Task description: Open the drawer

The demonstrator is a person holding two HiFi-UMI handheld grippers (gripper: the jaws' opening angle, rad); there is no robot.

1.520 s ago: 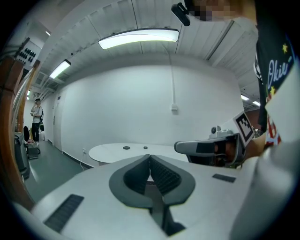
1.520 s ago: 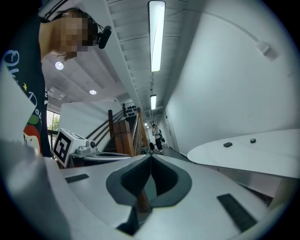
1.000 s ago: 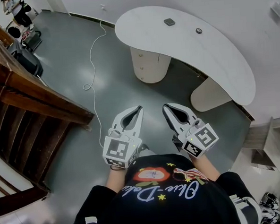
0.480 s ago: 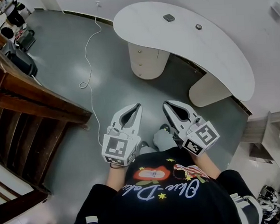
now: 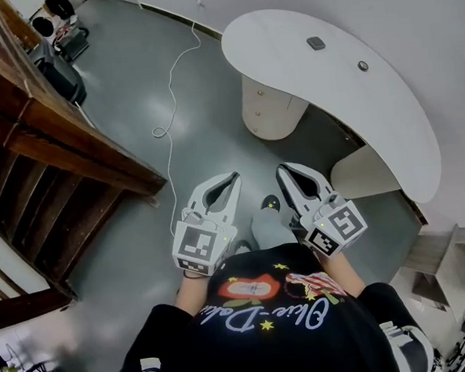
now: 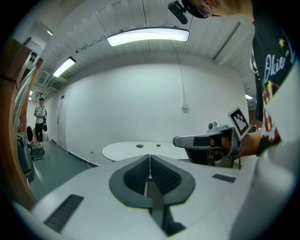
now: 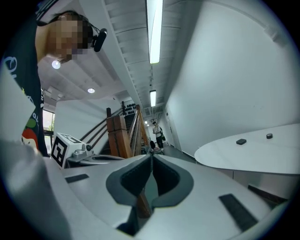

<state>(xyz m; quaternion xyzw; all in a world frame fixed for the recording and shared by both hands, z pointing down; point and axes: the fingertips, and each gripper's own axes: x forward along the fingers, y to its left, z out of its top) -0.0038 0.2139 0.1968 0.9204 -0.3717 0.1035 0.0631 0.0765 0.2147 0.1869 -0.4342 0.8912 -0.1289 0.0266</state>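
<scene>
A curved white desk stands ahead of me at the upper right of the head view. Under its left end sits a rounded cream drawer pedestal with small knobs on its fronts. My left gripper and right gripper are held side by side in front of my chest, well short of the pedestal, over grey floor. Both are shut with nothing between the jaws. In the left gripper view the shut jaws point toward the desk top. From the right gripper view the shut jaws have the desk on their right.
A dark wooden stair railing runs along the left. A white cable trails over the grey floor. Two small objects lie on the desk top. A person stands far down the corridor.
The desk and the pedestal have shifted to the right in the head view as I step forward. Both grippers keep their pose in front of me and stay shut.
</scene>
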